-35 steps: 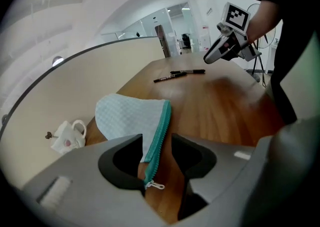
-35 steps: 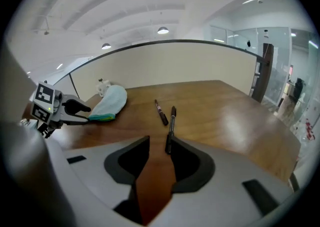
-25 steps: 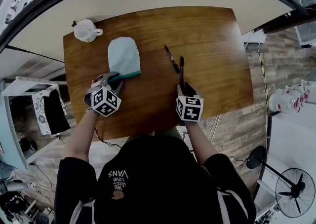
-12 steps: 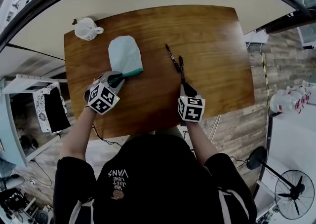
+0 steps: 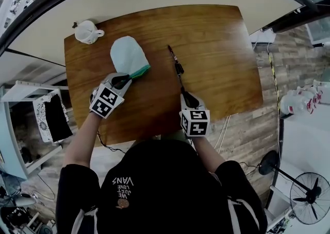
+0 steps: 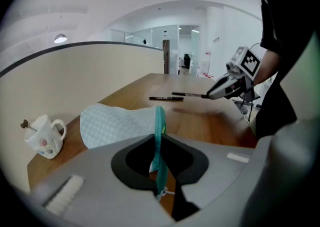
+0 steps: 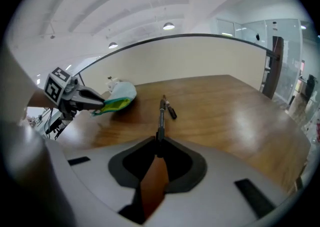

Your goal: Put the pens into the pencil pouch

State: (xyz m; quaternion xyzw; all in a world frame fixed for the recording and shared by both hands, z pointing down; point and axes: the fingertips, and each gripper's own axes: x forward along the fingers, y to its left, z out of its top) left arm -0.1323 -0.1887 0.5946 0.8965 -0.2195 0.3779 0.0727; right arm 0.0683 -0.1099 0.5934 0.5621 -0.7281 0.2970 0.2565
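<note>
Pinching the teal zipper edge (image 6: 159,121) of the pencil pouch (image 5: 127,54) in the left gripper (image 5: 124,79), having just squeezed its jaws down onto the fabric. Holding that near lip up off the table (image 5: 221,42), probably to steady the mouth for loading. Resting the remainder of the pale pouch flat on the far left of the wood, rounded end pointing away, just right of the white mug (image 5: 85,32).

Over on the right: nipping 1 black pen (image 5: 180,78) by its near end in the right gripper (image 5: 184,93), having just drawn those jaws in around the barrel. Pointing the pen far, straight along the gripper's own line, tip raised clear of the wood by the look of the left gripper view. Handy pose for sliding it in lengthwise. Ignoring pen number 2 (image 5: 172,54) for now, flat on the table just beyond the held one.

Looks like the carry step, with 0 pens in the pouch as far as shows. Calls next for swinging the held pen left towards the raised teal lip. Cannot tell from here how wide that mouth gapes, or whether unzipped at all.
</note>
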